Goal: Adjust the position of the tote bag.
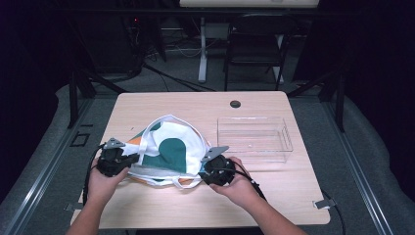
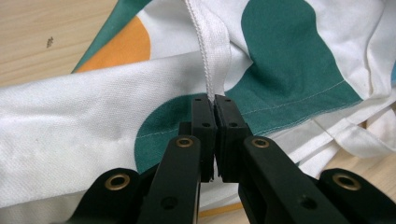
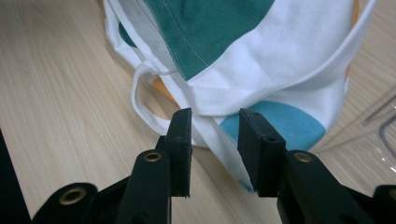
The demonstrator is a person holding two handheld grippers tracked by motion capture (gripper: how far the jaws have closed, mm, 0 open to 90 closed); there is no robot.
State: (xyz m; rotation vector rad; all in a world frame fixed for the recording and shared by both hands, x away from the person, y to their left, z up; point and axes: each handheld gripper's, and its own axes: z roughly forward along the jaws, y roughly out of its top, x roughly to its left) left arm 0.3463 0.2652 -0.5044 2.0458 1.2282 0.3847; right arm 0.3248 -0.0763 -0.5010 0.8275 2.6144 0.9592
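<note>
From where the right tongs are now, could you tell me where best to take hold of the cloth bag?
Grip the folded white edge of the cloth bag lying between the open right tongs, coming level from the near right. That corner lifts off the table, and the left tongs already pinch the opposite seam.

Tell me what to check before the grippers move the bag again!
1. Left gripper shut on the bag: ok, its jaws pinch a white seam.
2. Right gripper gripping the bag: not ok, its jaws stand apart with the bag's edge between them, not yet pressed.
3. Bag lying on the table: ok, crumpled, at the near side.
4. Straps free of the jaws: cannot tell; one loop lies close by the right gripper.
5. Clear tray out of the way: ok, it sits apart from the bag, on the right.
</note>
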